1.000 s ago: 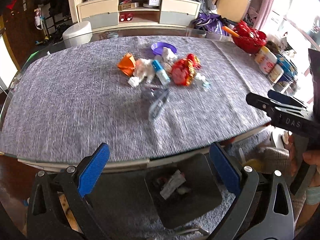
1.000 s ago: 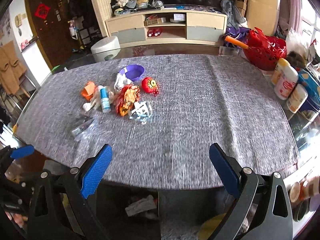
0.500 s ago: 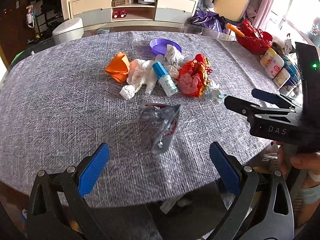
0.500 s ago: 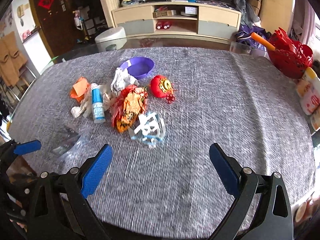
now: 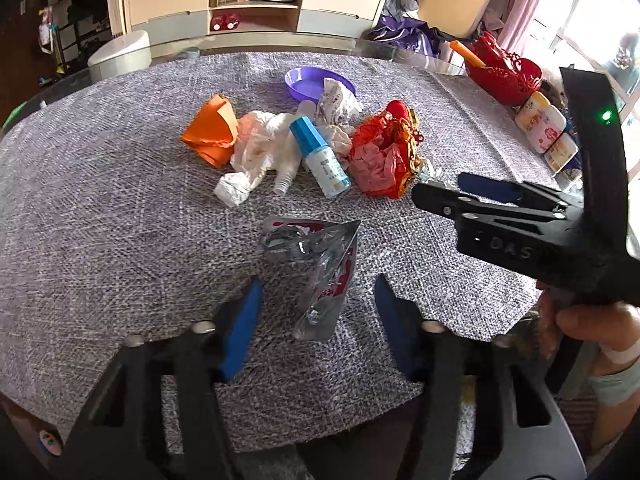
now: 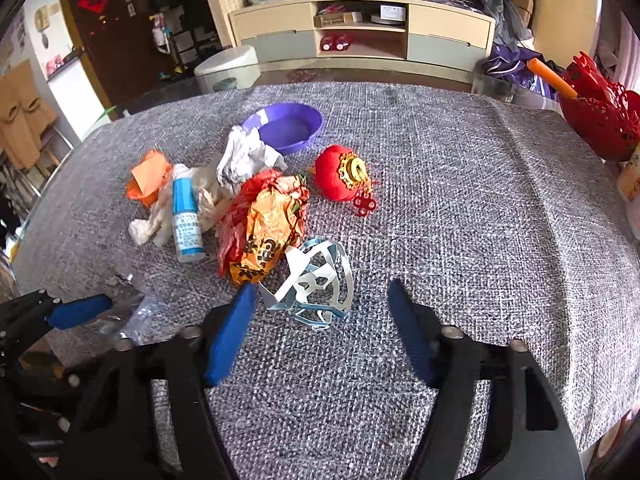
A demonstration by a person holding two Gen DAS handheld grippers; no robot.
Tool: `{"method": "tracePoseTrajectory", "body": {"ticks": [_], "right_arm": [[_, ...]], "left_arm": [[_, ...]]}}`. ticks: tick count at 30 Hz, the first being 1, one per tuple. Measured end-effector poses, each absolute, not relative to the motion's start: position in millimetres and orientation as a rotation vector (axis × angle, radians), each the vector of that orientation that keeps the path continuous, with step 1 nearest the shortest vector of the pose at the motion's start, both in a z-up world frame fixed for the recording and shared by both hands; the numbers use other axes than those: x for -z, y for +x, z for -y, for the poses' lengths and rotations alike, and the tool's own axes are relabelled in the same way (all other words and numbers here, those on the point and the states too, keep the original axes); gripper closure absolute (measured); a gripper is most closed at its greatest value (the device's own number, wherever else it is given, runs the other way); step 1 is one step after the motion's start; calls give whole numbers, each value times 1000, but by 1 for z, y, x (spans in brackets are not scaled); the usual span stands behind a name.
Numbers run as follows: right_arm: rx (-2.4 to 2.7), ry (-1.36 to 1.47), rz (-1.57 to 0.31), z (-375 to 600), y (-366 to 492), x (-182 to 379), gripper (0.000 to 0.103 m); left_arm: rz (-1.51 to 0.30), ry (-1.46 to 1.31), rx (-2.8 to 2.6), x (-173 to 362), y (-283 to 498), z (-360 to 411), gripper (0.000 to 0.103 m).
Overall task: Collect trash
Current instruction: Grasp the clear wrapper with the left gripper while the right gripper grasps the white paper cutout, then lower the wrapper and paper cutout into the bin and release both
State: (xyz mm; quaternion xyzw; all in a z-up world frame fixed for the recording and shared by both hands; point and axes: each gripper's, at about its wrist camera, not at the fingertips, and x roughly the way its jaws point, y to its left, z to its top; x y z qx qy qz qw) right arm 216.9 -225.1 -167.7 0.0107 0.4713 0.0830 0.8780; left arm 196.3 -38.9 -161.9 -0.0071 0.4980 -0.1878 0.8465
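Note:
A pile of trash lies on the grey tablecloth (image 5: 100, 220): an orange paper (image 5: 210, 132), white tissue (image 5: 256, 152), a blue-capped bottle (image 5: 320, 158) and a red-orange wrapper (image 5: 380, 156). A clear crumpled plastic bag (image 5: 316, 264) lies nearer, between the open fingers of my left gripper (image 5: 318, 322). My right gripper (image 6: 320, 322) is open around a white and blue face mask (image 6: 316, 284). In the right wrist view the wrapper (image 6: 260, 228), bottle (image 6: 186, 216) and a red lantern ornament (image 6: 340, 178) lie beyond. The right gripper (image 5: 452, 196) also shows in the left wrist view.
A purple bowl (image 6: 288, 126) sits behind the pile. A red basket (image 6: 596, 120) and several jars (image 5: 544, 128) stand at the table's right edge. A low cabinet (image 6: 360, 36) stands behind the table.
Both grippers have moved forward over the table toward the pile. The left one now straddles the clear bag, the right one the face mask. Both sets of fingers have narrowed.

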Motion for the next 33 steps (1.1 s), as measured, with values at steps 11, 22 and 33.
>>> {"method": "tracePoseTrajectory", "body": {"ticks": [11,22,33], "right_arm": [[-172,-3,-944,228,188,150,78],[-214,26,-878,228,117,105,83],[-240,58,-894,233,54,112,83]], "left_arm": [[-1003,-26,383,144,172,25,82],[-907,-17,390,91,116,30,82],[-948,-20,409,100,51,36,82]]}}
